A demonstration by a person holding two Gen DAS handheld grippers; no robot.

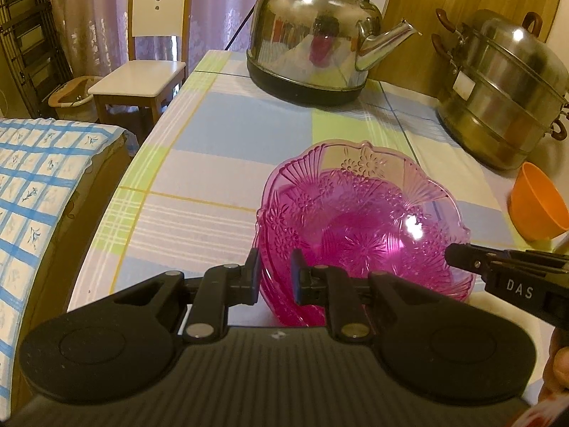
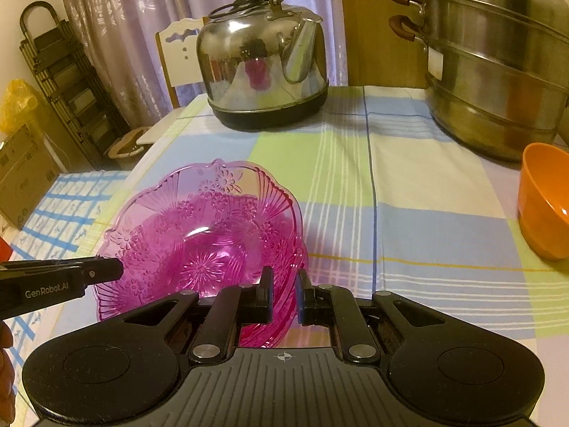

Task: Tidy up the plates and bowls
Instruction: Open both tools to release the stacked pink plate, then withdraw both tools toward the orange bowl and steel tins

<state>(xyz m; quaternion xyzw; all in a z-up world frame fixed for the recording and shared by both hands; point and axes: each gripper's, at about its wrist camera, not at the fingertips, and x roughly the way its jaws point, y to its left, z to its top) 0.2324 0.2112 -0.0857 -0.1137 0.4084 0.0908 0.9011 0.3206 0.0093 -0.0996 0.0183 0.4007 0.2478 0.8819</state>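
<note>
A pink see-through bowl [image 1: 359, 220] with a flower pattern sits low over the checked tablecloth [image 1: 220, 135]; layered rims at its near edge suggest nested bowls. My left gripper [image 1: 275, 274] is shut on its left rim. My right gripper [image 2: 284, 288] is shut on its right rim [image 2: 284, 249]. Each gripper also shows in the other view: the right gripper [image 1: 453, 254] from the right, the left gripper [image 2: 115, 268] from the left. An orange bowl [image 2: 544, 206] stands upright at the table's right side. I cannot tell whether the pink bowl touches the cloth.
A steel kettle [image 1: 309, 32] stands at the table's far middle and a stacked steel steamer pot [image 1: 505, 89] at the far right. A white chair [image 1: 149, 53] is beyond the far left corner. A blue-checked cover [image 1: 35, 178] lies left of the table.
</note>
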